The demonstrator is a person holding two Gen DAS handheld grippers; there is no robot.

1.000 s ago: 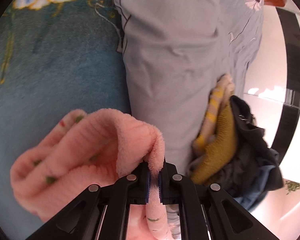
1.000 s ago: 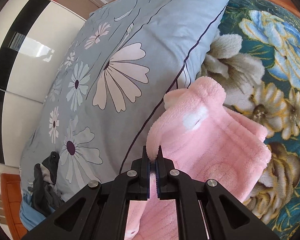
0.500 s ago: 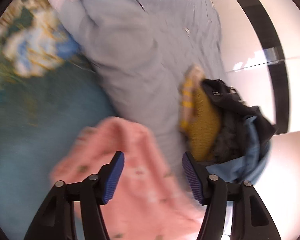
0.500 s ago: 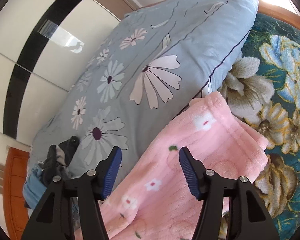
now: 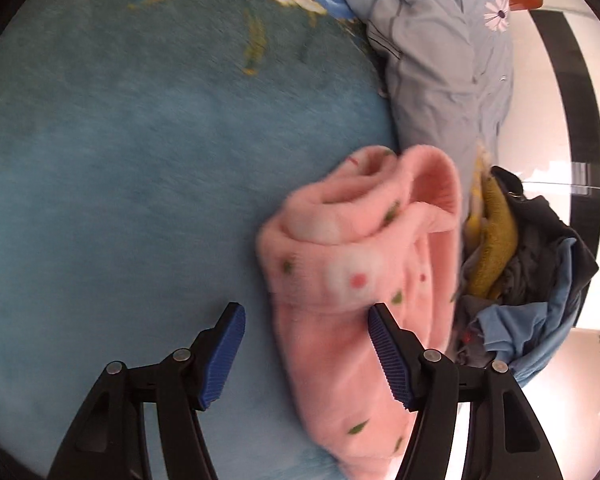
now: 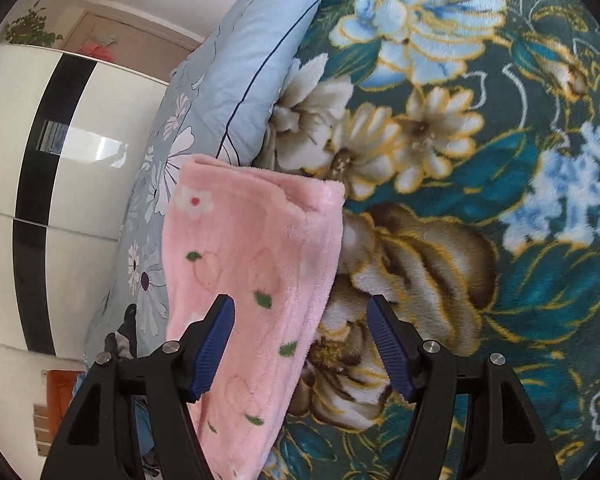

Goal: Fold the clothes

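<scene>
One pink fleece garment [image 5: 352, 280] with small flowers and green leaves lies folded on the bed, released by both claws. In the left wrist view its rolled, bunched end sits ahead of the left claw [image 5: 306, 354] and towards that claw's right finger, whose blue pad [image 5: 386, 354] stands in front of the cloth; whether it touches cannot be told. The left finger stands apart over the bare blanket. The jaws have just been opening and nothing is pinched between the pads.

In the right wrist view the same garment [image 6: 252, 264] stretches ahead of the right claw [image 6: 300, 344], mostly by its left finger, with its flat folded edge at the far end. This claw's jaws have also just been opening further and grip nothing.

Under the garment spreads a teal blanket [image 6: 480, 184] with large flowers. Beyond the garment, a pale blue flowered quilt [image 5: 440, 80] is heaped up. To the right of the left claw lies a pile of other clothes [image 5: 520, 264]: mustard, dark grey and blue.
</scene>
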